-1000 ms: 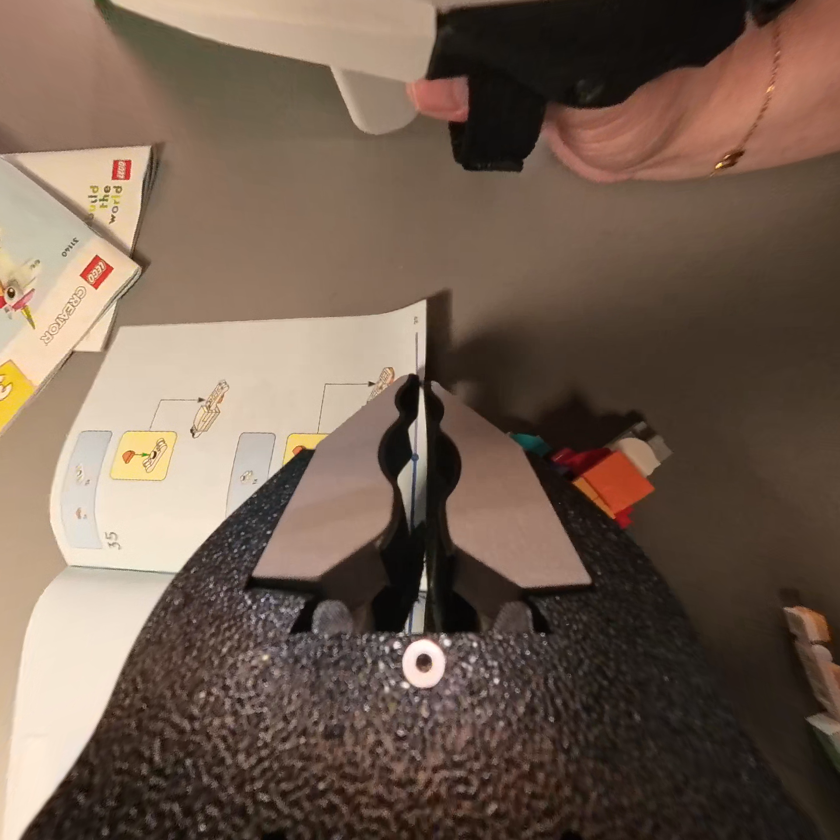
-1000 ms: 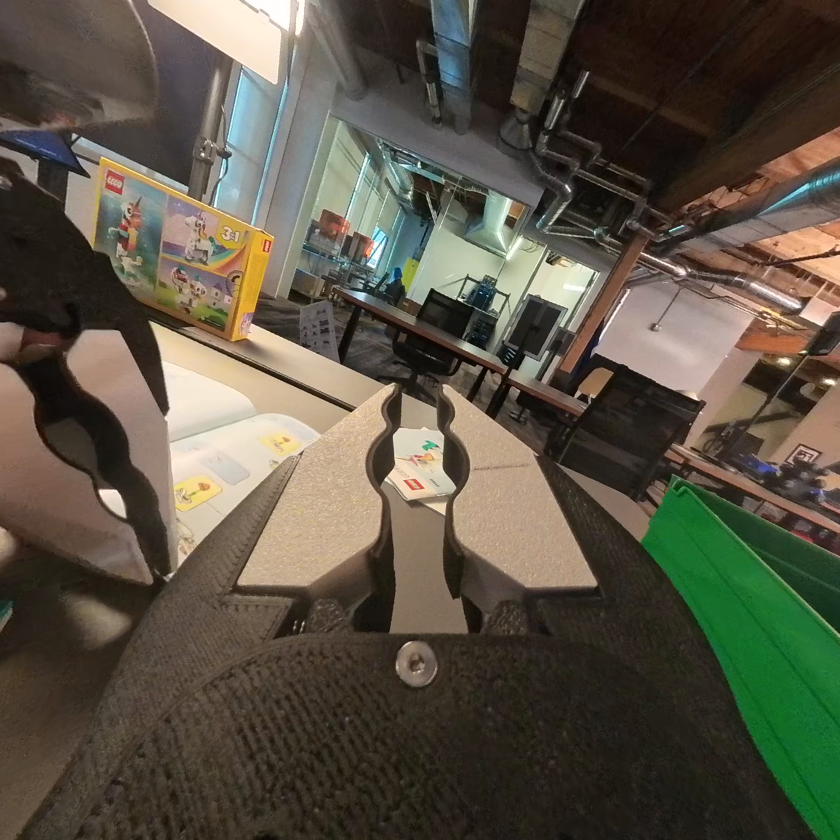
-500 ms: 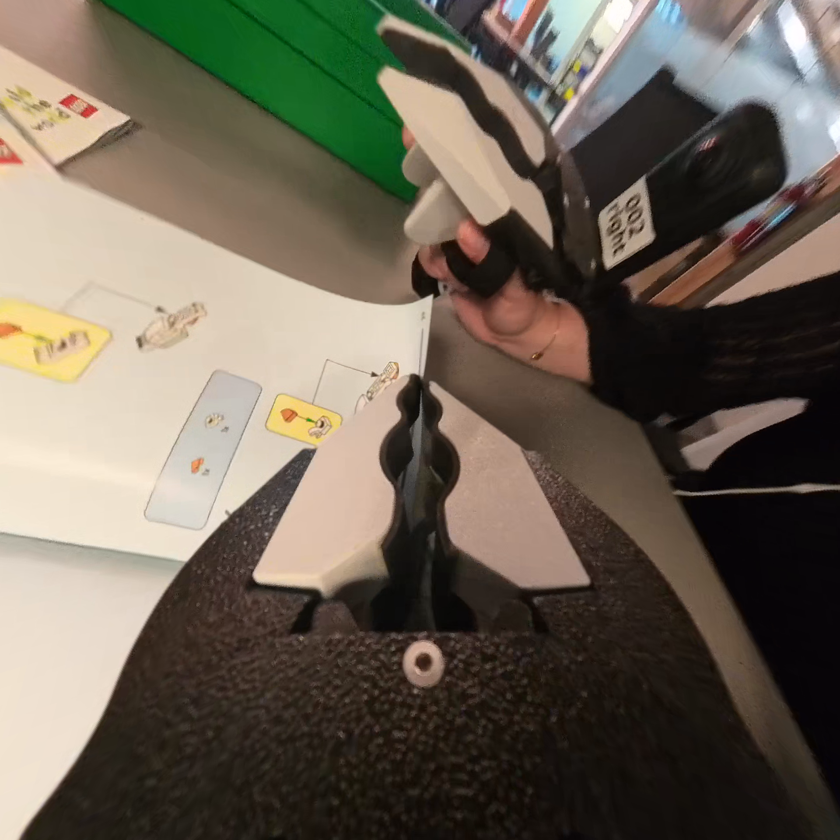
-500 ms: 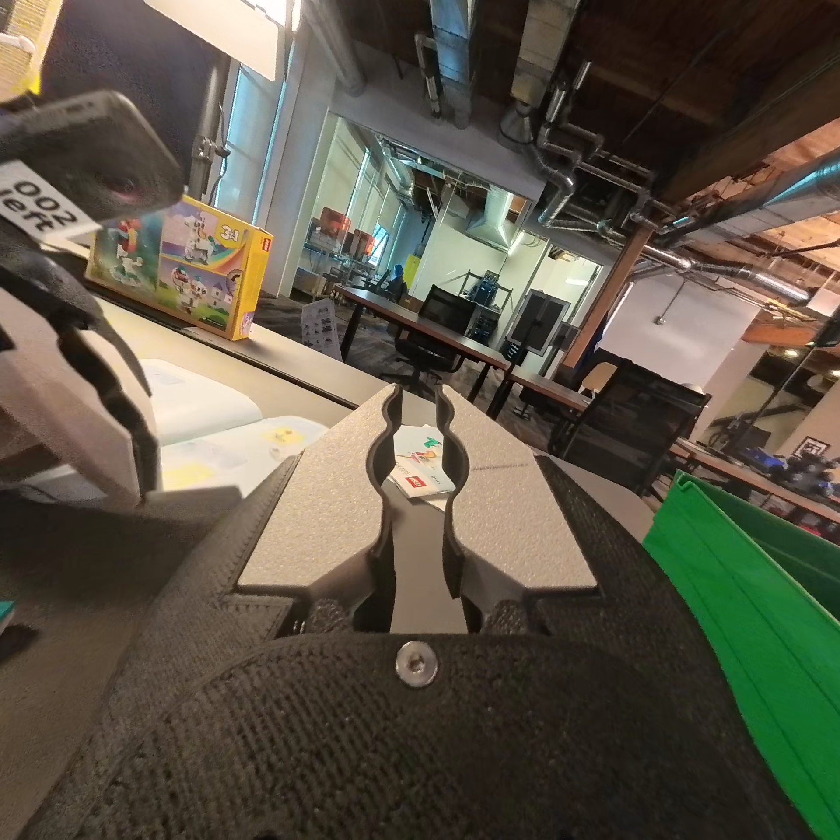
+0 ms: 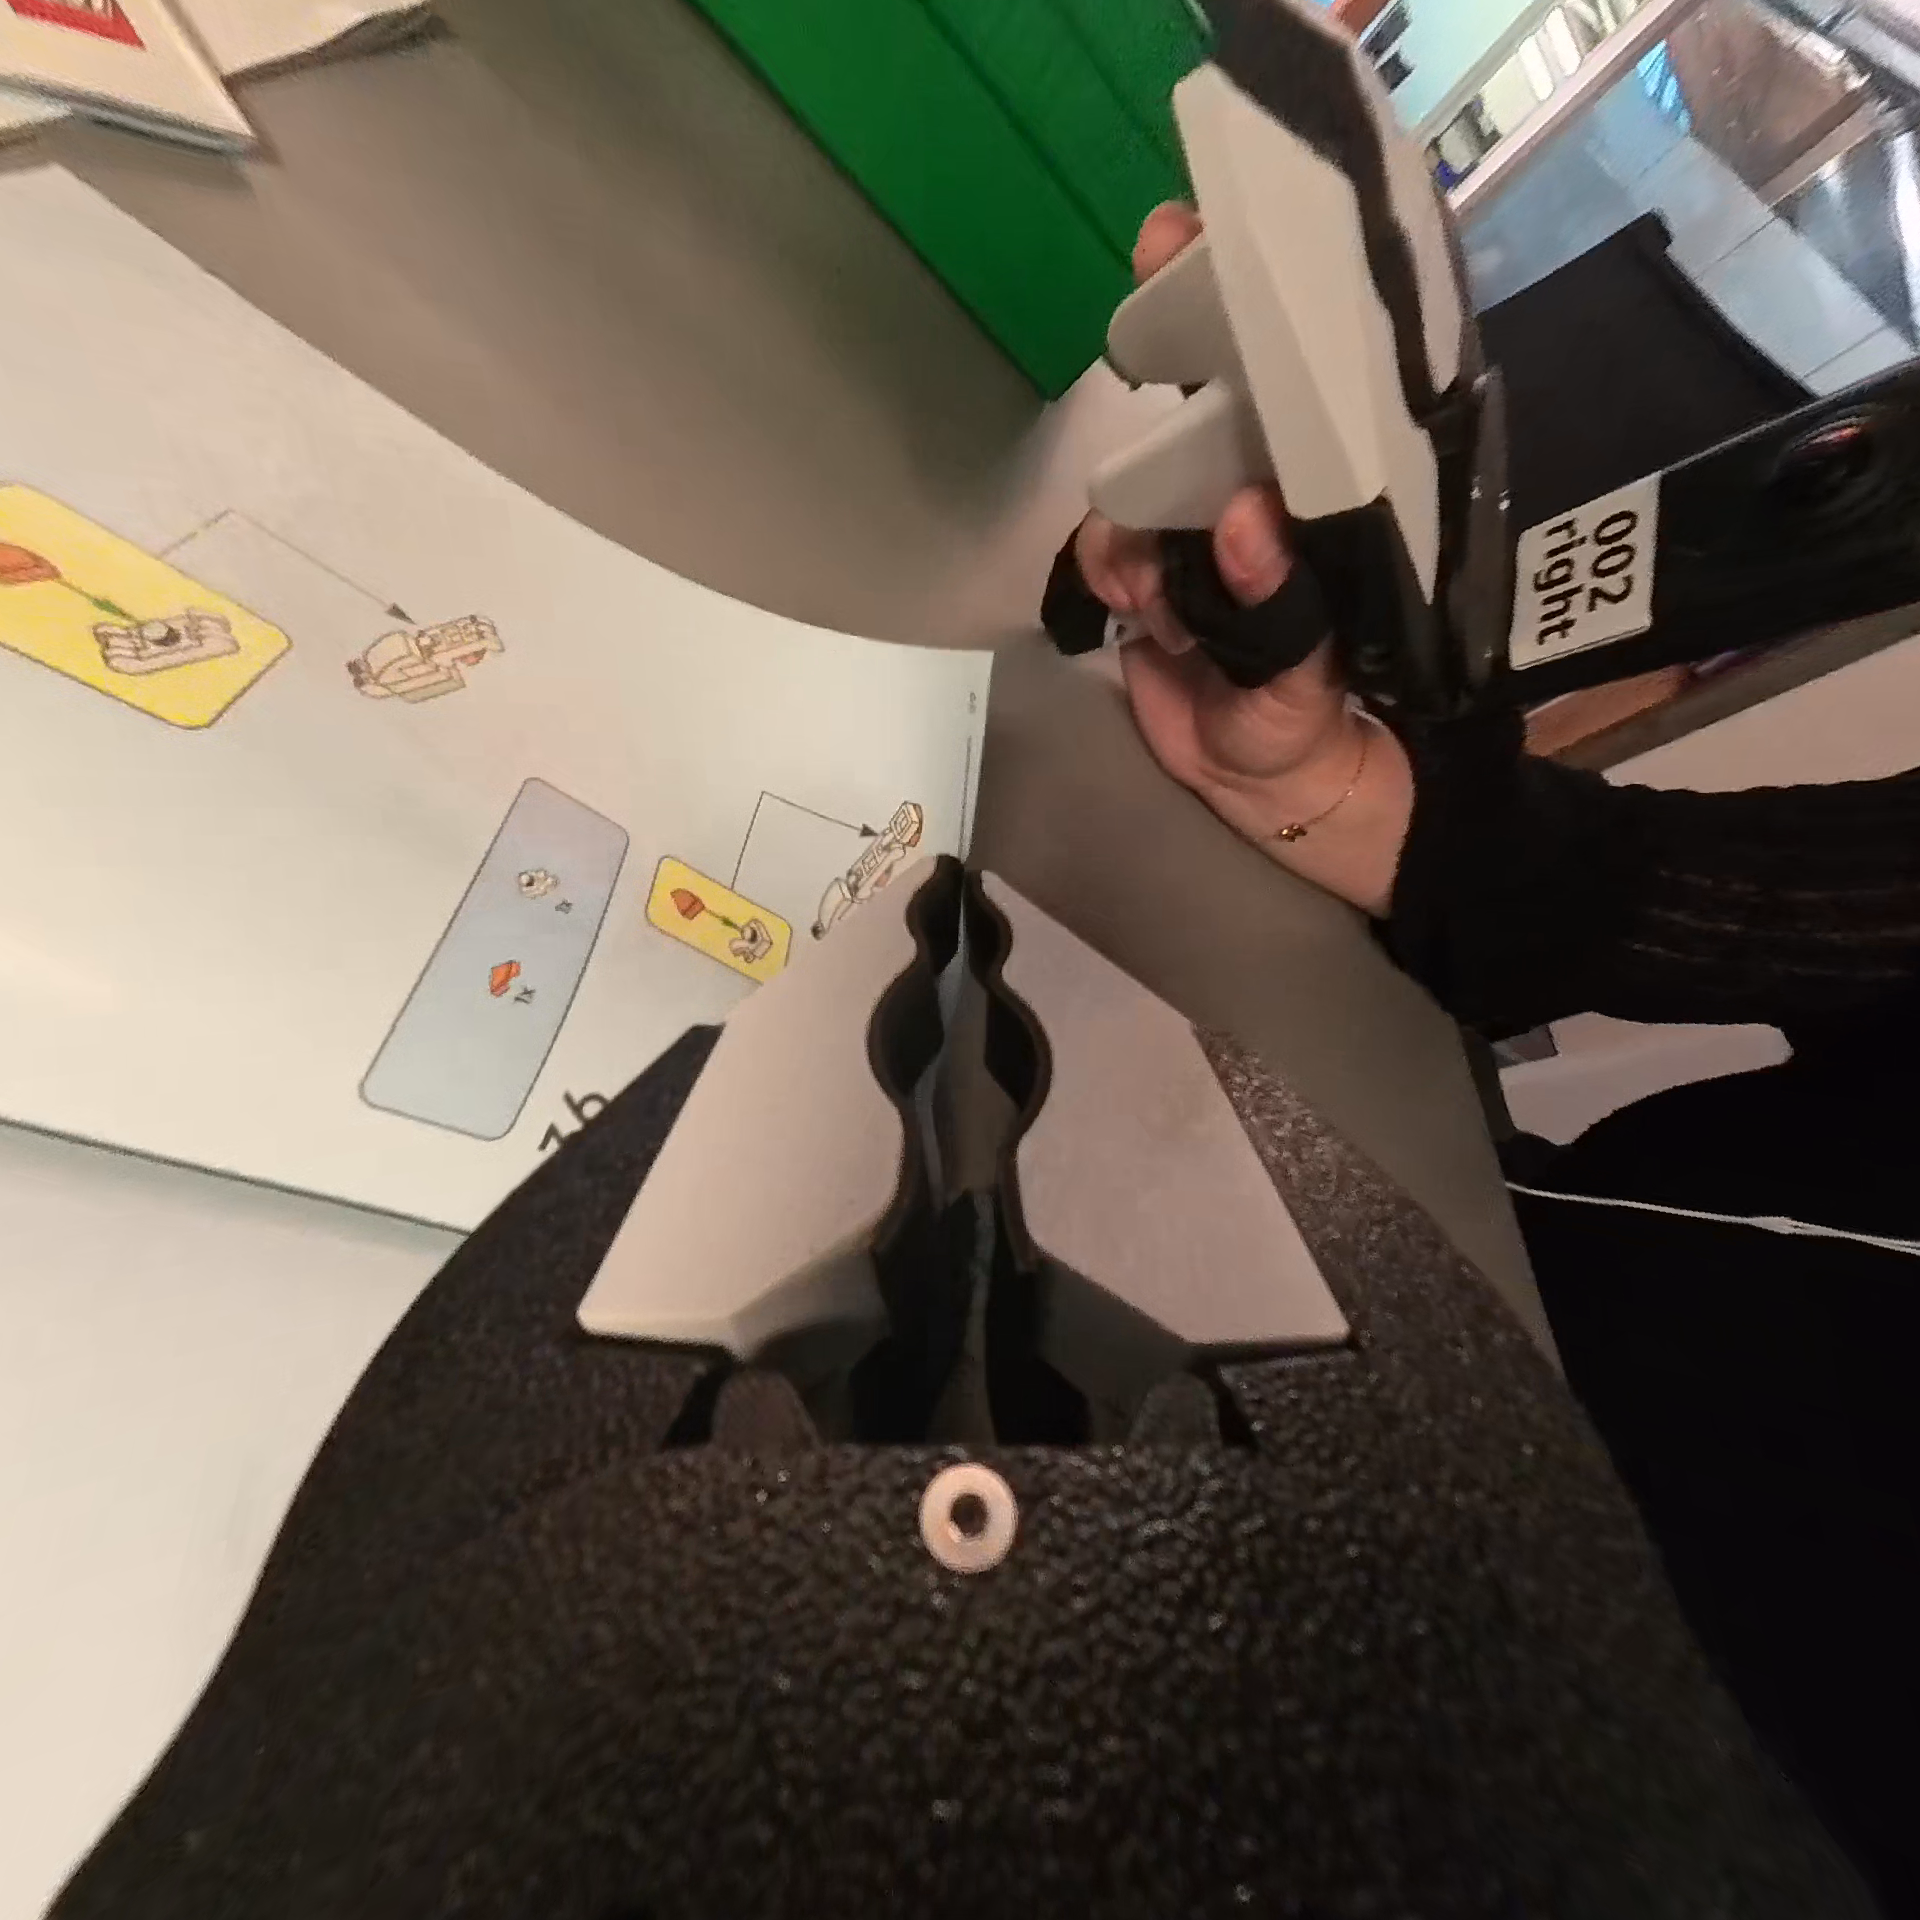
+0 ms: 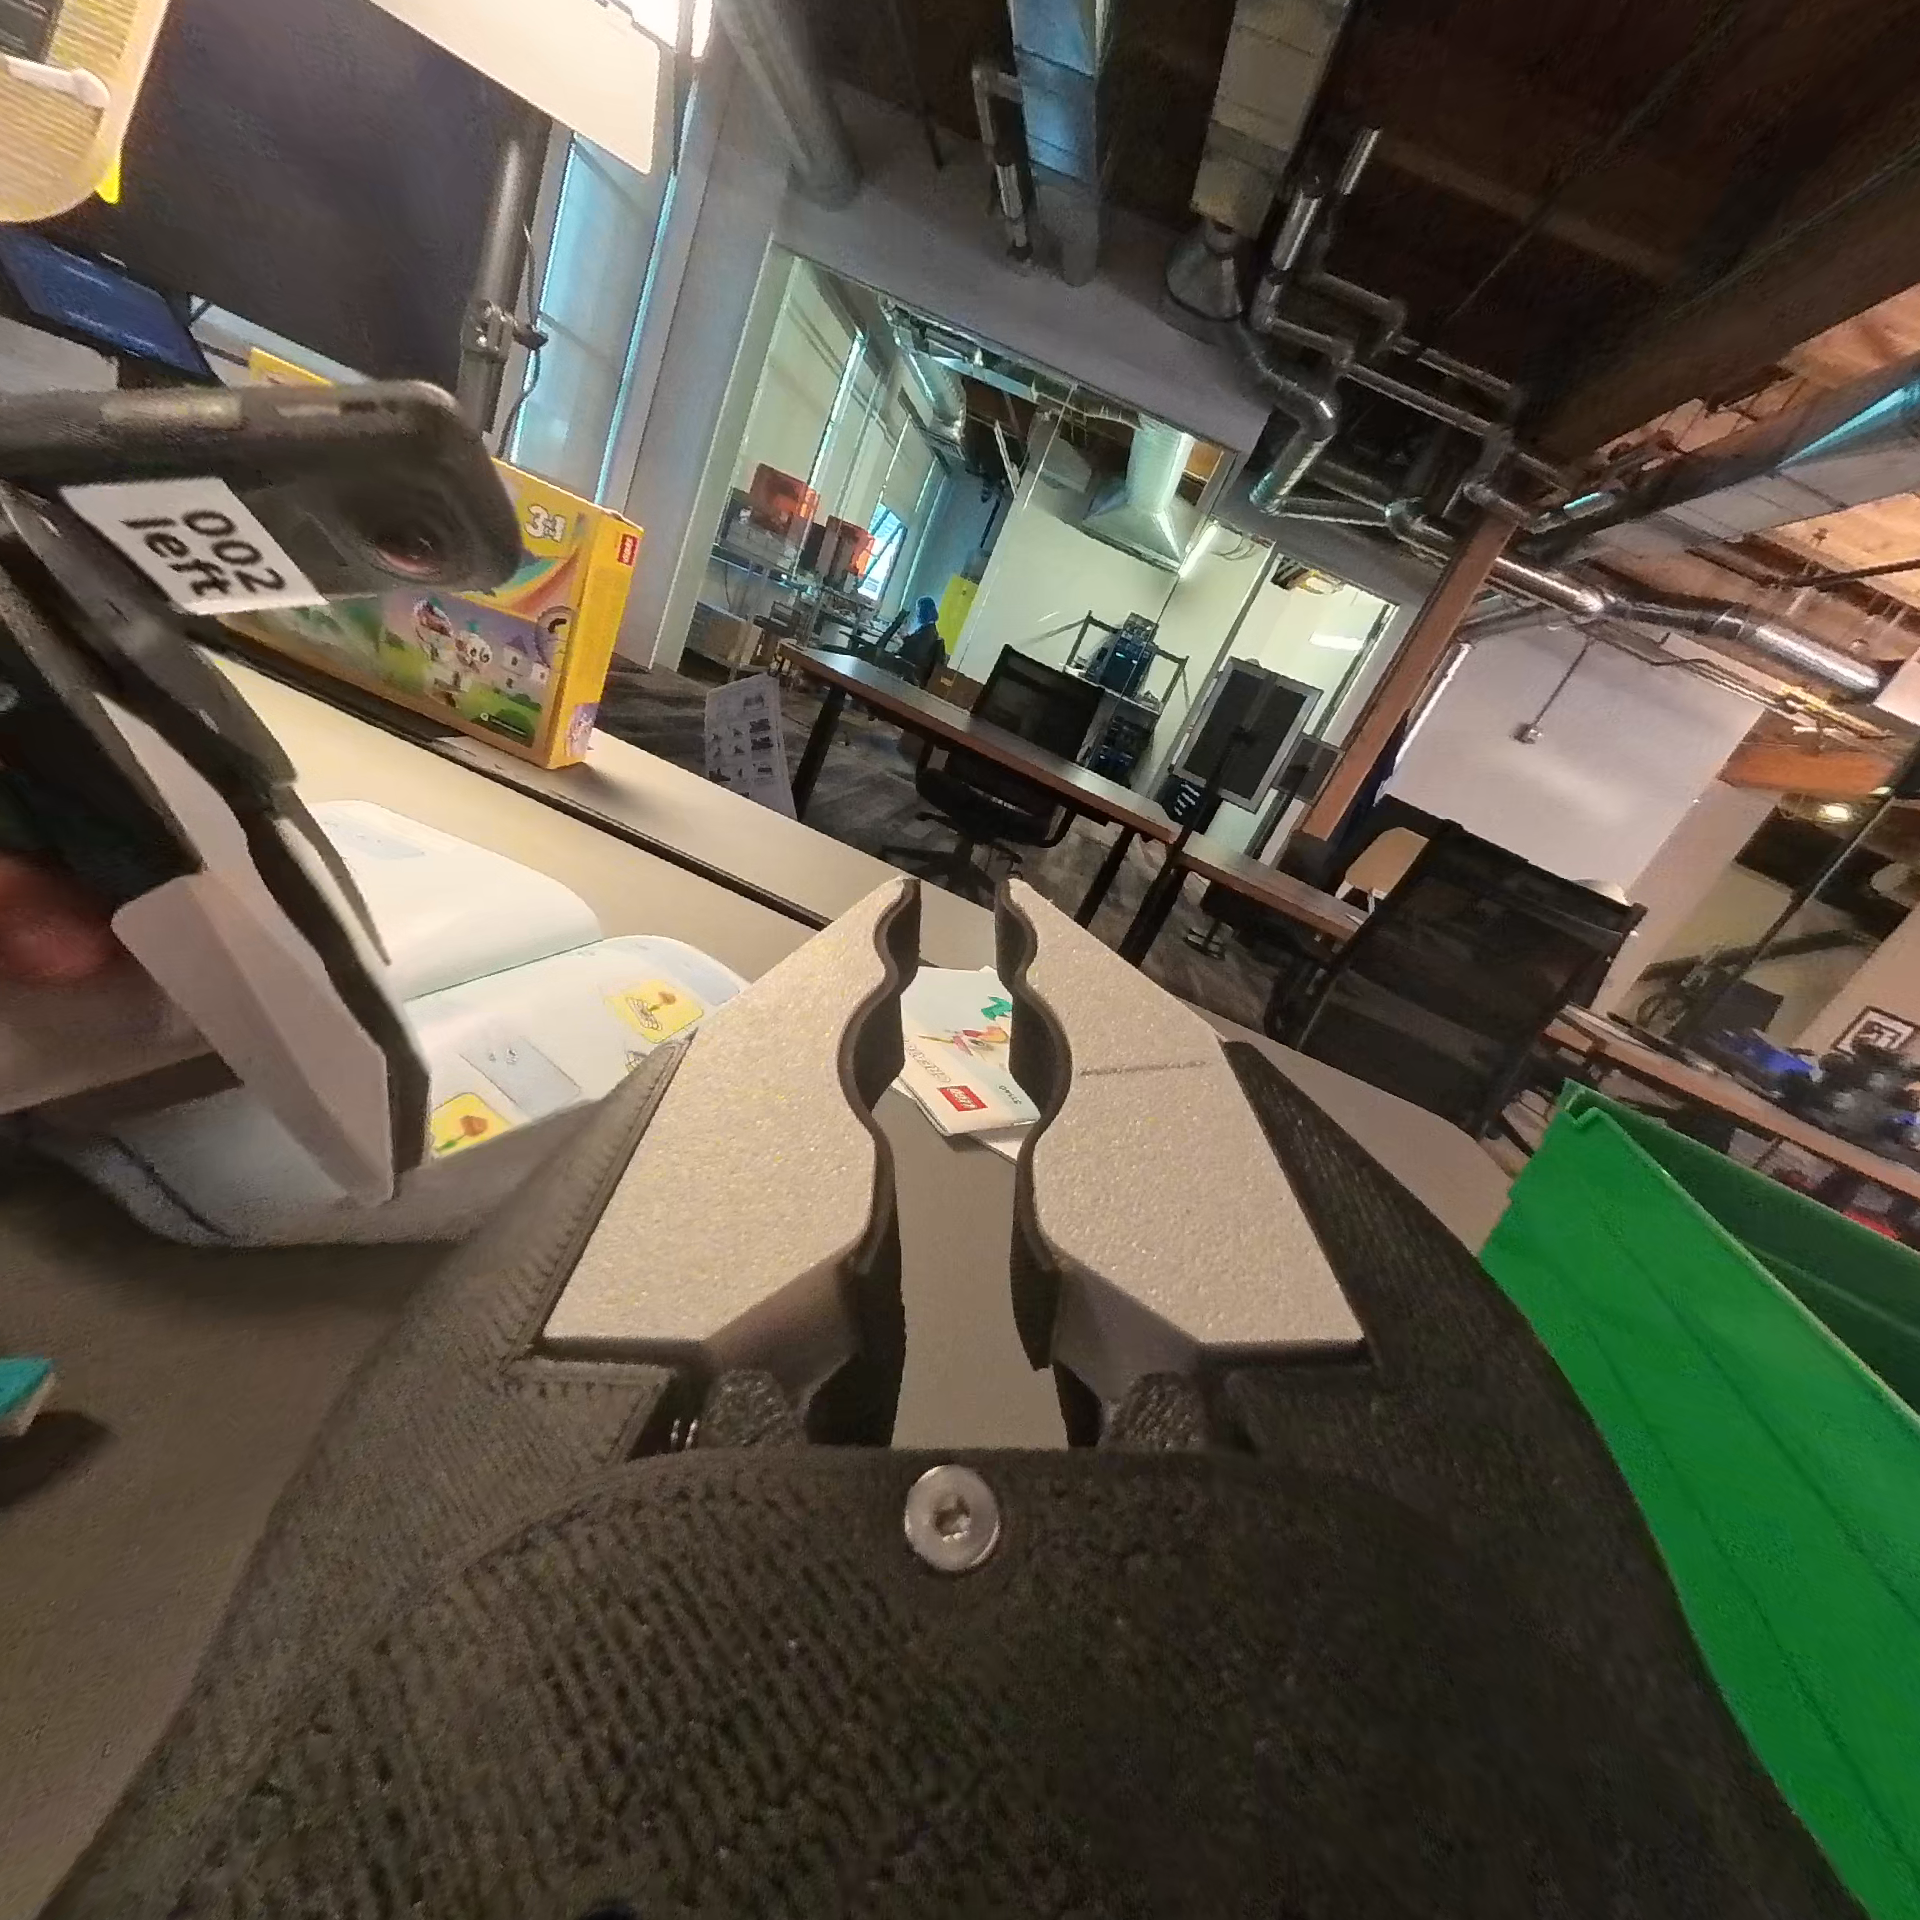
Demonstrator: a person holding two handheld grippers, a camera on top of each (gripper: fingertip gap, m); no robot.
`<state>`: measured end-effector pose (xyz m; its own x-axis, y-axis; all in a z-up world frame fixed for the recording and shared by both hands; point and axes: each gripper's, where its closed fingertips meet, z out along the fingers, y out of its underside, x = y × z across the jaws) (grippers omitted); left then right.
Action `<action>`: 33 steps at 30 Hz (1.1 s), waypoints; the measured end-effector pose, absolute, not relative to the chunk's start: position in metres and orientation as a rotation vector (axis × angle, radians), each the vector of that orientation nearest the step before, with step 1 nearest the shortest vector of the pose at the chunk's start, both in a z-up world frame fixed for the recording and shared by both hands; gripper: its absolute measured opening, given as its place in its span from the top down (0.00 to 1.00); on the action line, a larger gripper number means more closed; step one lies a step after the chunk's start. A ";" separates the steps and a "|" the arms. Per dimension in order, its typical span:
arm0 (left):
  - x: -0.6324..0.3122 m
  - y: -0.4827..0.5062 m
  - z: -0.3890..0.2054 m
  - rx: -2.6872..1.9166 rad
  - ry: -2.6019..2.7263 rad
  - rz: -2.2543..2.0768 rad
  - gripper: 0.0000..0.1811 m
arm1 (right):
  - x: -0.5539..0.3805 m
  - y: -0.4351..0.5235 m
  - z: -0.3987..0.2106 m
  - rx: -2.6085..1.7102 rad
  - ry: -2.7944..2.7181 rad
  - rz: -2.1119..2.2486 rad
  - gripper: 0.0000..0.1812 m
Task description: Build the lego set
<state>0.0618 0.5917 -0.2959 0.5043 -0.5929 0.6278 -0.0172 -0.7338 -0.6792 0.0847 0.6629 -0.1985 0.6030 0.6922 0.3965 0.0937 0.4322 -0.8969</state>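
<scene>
One page edge of the instruction booklet [image 5: 520, 665] sits pinched between the closed jaws of the left gripper [image 5: 961, 883], apparently mid page-turn; the right gripper [image 6: 956, 904] waits slightly parted and empty. Next, the page likely needs laying flat.

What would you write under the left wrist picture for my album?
The left gripper pinches the edge of an instruction booklet page, lifting it off the table, while the right gripper waits beside a green bin.

Your instruction booklet [image 5: 436, 790] lies open on the grey table, its right page lifted and curved. The page edge sits pinched between your left gripper [image 5: 961, 894] fingertips.
</scene>
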 end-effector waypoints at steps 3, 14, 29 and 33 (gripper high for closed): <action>0.062 0.591 -0.297 -2.144 0.507 -1.199 1.00 | 0.084 0.662 -0.199 -1.079 -0.874 0.440 0.93; 0.064 0.589 -0.302 -2.171 0.544 -1.159 1.00 | 0.083 0.662 -0.199 -1.078 -0.881 0.441 0.93; 0.071 0.580 -0.282 -2.009 0.684 -1.180 0.95 | 0.086 0.664 -0.197 -1.082 -0.860 0.444 0.94; 0.060 0.592 -0.269 -1.907 0.805 -0.828 0.92 | 0.086 0.664 -0.198 -1.083 -0.861 0.445 0.94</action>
<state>0.0596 0.5915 -0.2692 0.5673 -0.7917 0.2269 -0.2041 -0.4021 -0.8926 0.0860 0.6639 -0.1976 0.6073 0.6936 0.3875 0.0859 0.4276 -0.8999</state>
